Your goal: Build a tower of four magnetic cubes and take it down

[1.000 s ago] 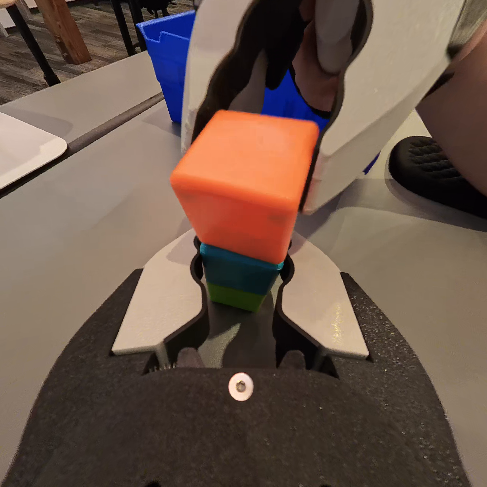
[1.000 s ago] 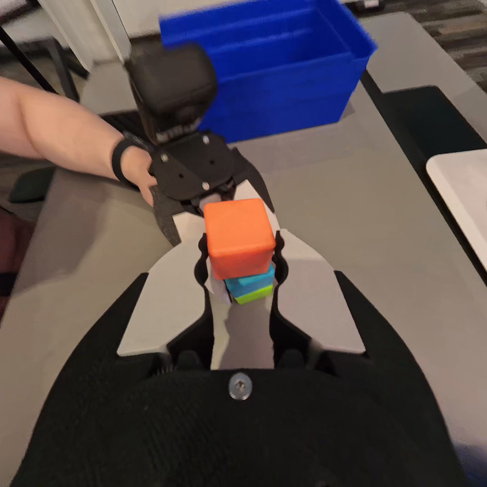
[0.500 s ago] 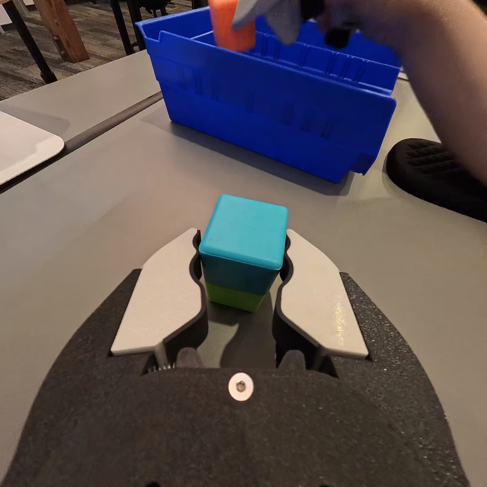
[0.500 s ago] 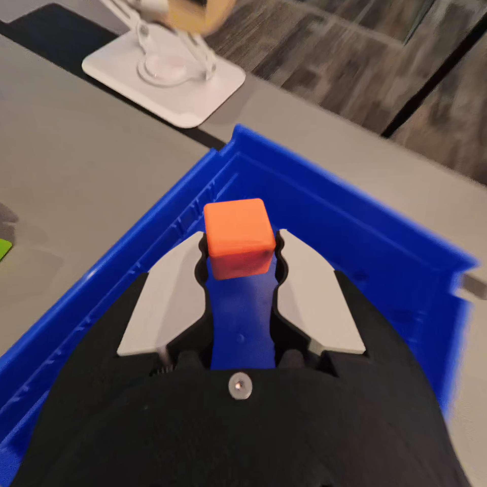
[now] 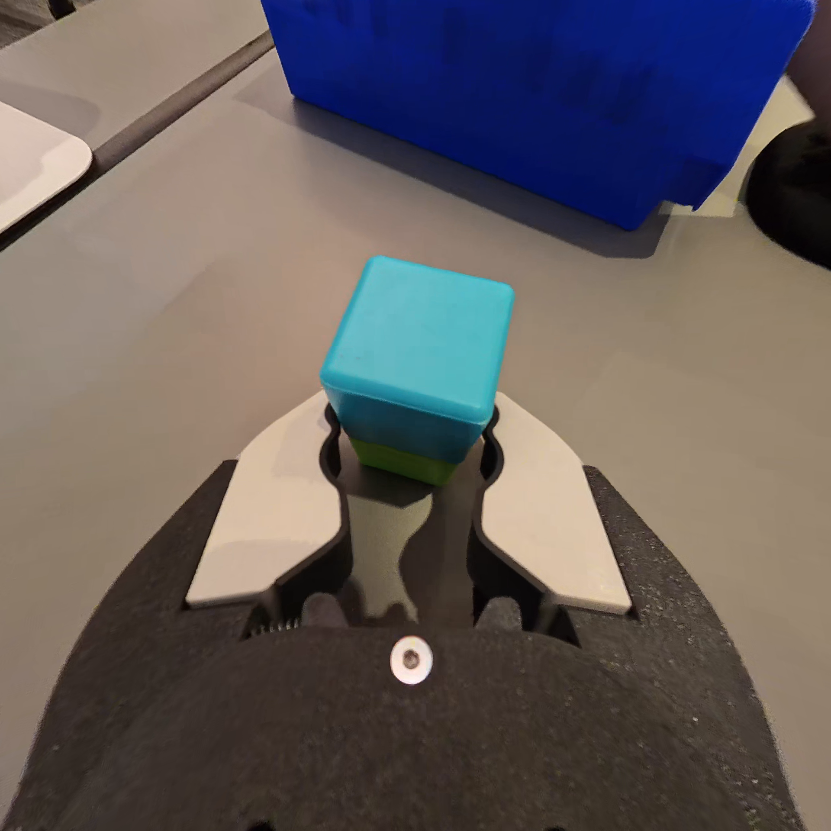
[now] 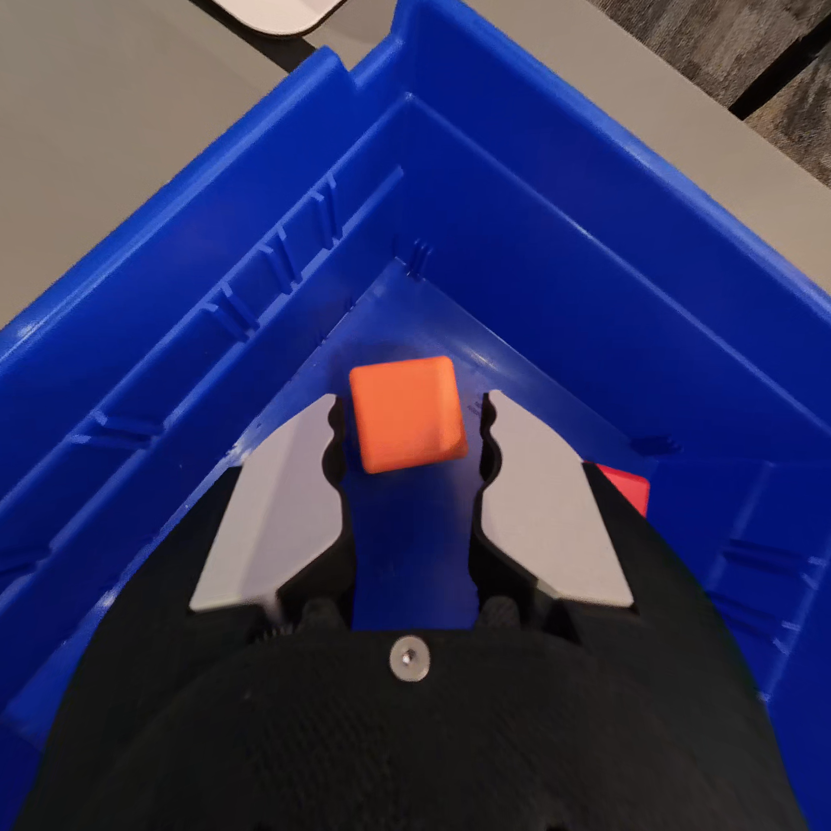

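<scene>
Two cubes on the table: a teal cube sits square on top of a green cube, the stack upright on the grey table.
Left gripper: the left gripper has its fingers either side of the stack at the seam between the two cubes; a sliver of gap shows on the left, so whether it is pinching or just bracketing, I cannot tell.
Right gripper: the right gripper is down inside the blue bin, jaws spread apart and let go.
Orange cube: the orange cube lies tilted on the bin floor near the corner, between the fingertips, a clear gap showing on its right side.
Red cube: a red cube peeks out beside the right finger, also in the bin.
Bin from the left view: it stands beyond the stack, well apart.
Edge of scene: a white tray on the far left.
</scene>
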`<state>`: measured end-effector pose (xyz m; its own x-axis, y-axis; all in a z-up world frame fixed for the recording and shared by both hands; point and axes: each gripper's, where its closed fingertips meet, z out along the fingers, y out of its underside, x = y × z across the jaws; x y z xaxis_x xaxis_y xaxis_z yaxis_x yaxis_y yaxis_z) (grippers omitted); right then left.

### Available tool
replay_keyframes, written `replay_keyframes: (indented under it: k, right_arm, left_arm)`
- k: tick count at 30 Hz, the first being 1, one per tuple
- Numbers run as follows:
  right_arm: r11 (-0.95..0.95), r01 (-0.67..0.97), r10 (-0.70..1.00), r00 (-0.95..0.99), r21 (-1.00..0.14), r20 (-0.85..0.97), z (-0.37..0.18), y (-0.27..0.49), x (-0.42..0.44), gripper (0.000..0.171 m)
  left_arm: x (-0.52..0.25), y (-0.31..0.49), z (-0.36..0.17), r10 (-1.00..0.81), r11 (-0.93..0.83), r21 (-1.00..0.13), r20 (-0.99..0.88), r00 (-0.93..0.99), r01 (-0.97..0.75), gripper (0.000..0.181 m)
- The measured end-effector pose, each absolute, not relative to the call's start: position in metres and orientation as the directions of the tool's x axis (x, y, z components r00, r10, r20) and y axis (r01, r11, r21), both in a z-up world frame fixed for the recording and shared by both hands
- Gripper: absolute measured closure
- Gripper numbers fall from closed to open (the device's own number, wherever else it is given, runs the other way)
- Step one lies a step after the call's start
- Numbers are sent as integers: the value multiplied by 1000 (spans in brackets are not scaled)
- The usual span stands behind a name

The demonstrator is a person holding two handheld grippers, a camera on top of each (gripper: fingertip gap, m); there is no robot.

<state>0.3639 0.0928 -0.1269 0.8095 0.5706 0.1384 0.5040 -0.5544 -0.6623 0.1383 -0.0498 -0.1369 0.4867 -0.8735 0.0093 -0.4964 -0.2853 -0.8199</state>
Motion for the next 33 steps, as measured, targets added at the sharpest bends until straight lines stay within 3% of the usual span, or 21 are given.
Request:
replay_keyframes:
  k: [5, 10, 13, 16, 19, 25, 33]
  right_arm:
    - [-479, 481, 585, 799, -735, 142, -90, 87, 366, 108]
    - [-213, 460, 646, 728, -862, 229, -3, 65, 327, 110]
    - [-51, 433, 842, 503, -900, 195, 25, 18, 262, 109]
    - [-18, 476, 979, 186, -879, 80, 7, -39, 200, 103]
    - [57, 582, 992, 58, -811, 111, -27, -56, 158, 103]
    - [-10, 662, 1000, 12, -750, -3, -71, -65, 128, 109]
    - [43, 722, 998, 1, -691, 63, -91, -62, 123, 122]
  left_arm:
    - [134, -54, -157, -882, -304, -731, -26, 471, -610, 115]
    - [133, -51, -155, -881, -301, -740, -27, 473, -602, 129]
    - [133, -50, -155, -885, -298, -739, -23, 464, -604, 129]
    - [134, -52, -155, -900, -280, -738, -22, 436, -614, 130]
    - [134, -54, -155, -908, -266, -738, -23, 417, -620, 130]
    - [133, -60, -155, -916, -255, -738, -23, 401, -624, 130]
    - [133, -61, -155, -920, -249, -738, -21, 391, -627, 130]
